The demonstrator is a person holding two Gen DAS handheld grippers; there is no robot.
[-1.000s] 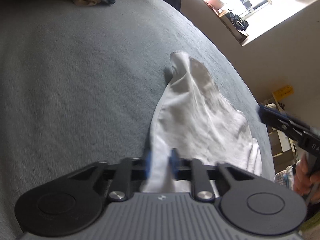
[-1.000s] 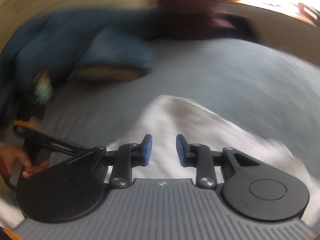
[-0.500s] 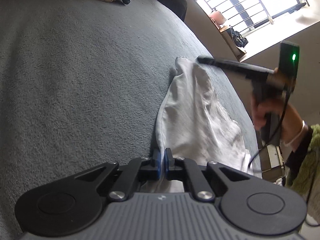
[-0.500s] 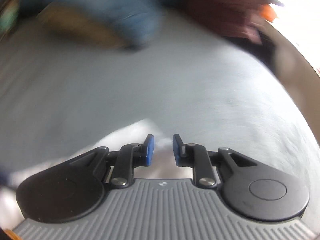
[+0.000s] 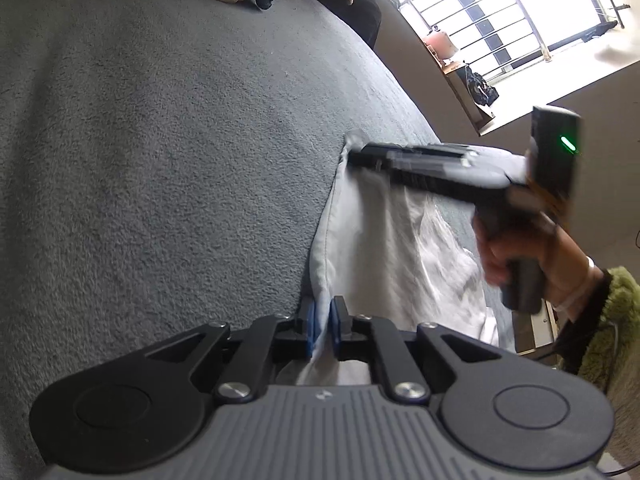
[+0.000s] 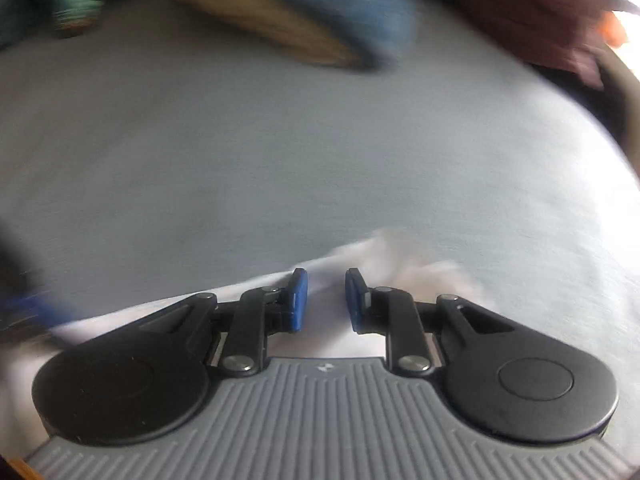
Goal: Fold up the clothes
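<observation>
Currently the left gripper (image 5: 322, 330) is clamping the near edge of the white garment (image 5: 384, 256), which is lying on the grey bed cover (image 5: 160, 160). The right gripper (image 6: 326, 298) is hovering released at the far corner; closing late risks missing it, leaving the fold skewed.

Right gripper (image 6: 326, 298) held with jaws parted over white garment (image 6: 328, 344) | grey blanket (image 6: 280, 160) spread beyond | view blurred
</observation>
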